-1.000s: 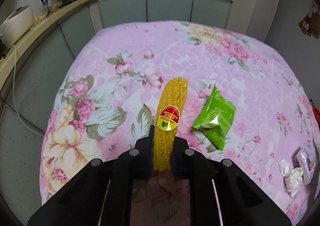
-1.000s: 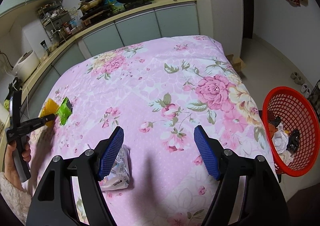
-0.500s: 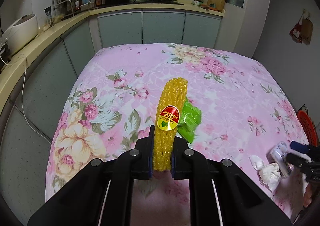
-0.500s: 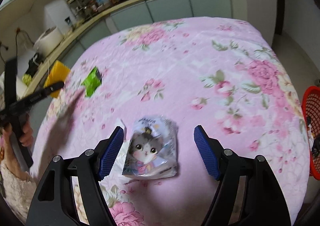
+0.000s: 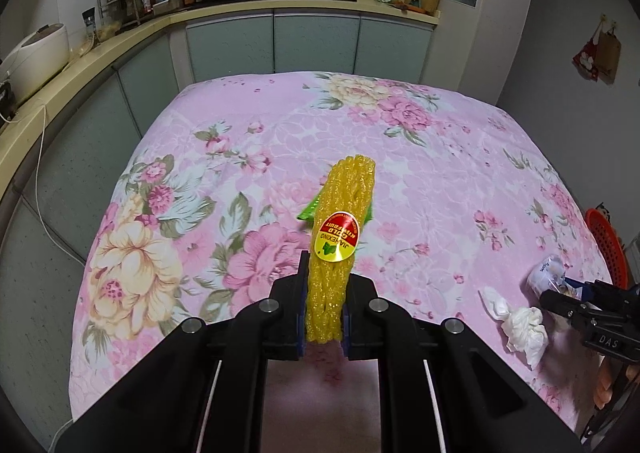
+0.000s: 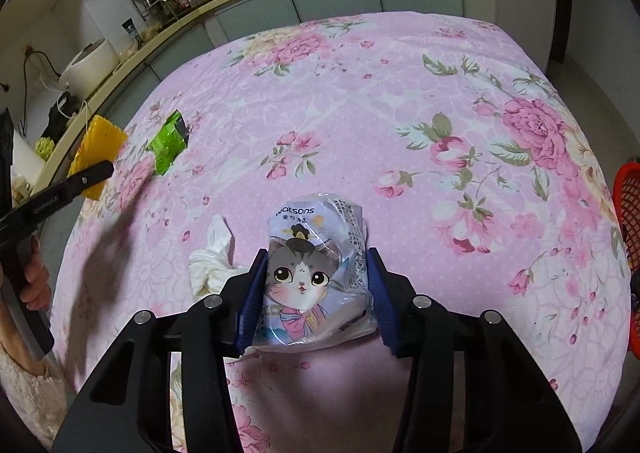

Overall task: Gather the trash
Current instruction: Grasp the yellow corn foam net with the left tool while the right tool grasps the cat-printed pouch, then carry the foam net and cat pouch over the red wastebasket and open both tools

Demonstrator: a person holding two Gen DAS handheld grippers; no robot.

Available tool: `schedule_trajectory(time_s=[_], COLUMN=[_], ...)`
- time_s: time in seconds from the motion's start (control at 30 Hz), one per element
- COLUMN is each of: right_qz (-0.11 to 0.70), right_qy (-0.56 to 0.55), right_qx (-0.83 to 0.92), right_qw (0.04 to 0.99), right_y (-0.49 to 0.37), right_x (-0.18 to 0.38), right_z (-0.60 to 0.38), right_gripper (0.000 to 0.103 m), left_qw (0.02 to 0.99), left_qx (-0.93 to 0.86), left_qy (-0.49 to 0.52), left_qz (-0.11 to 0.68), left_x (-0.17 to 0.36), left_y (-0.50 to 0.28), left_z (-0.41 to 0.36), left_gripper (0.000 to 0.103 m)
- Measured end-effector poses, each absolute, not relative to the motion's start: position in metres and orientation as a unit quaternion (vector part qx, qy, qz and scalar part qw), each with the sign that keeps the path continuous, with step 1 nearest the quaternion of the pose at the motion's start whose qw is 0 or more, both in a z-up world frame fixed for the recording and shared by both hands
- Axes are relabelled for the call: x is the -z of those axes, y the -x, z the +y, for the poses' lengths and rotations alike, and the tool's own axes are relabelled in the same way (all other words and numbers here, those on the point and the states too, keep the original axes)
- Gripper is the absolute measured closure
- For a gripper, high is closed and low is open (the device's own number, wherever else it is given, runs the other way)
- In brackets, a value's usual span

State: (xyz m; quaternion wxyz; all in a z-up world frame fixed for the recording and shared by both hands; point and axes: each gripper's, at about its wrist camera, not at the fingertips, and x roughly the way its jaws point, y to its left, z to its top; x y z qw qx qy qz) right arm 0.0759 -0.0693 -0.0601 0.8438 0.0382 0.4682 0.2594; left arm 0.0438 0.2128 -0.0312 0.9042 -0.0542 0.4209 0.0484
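Left wrist: left claw (image 5: 323,317) clamped on yellow foam net (image 5: 340,249), sticker "GOLD KIWIFRUIT", above green wrapper (image 6: 168,141) | right wrist: right claw (image 6: 316,305) has just been closing, pads against "watsons" cat packet (image 6: 316,273) on bedspread (image 6: 400,101), crumpled tissue (image 6: 212,261) just left of packet.

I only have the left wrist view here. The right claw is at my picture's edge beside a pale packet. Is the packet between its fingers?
Observer: Yes. The cat-print packet sits between the right claw's blue pads, which have just been closing and appear to press its sides.
Operator: And the white tissue next to it?
Observer: Outside the grip, lying on the floral cloth against one pad's outer side.
Operator: The yellow net in the left claw hides most of the green wrapper from me.
Observer: The wrapper lies flat on the cloth, untouched, apart from the net.
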Motion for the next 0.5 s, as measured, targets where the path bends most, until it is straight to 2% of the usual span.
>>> schedule_trajectory(time_s=[0.5], right_qz=[0.387], right_qy=[-0.089], right_qx=[-0.223], right_qw=[0.89], right_y=[-0.085], right_x=[0.01], right_z=[-0.126], right_gripper=[0.057], left_qw=[0.916], left_qx=[-0.005], left_qy=[0.012], left_qz=[0.4], left_x=[0.003], left_y=[-0.065], left_z=[0.154], left_gripper=[0.092])
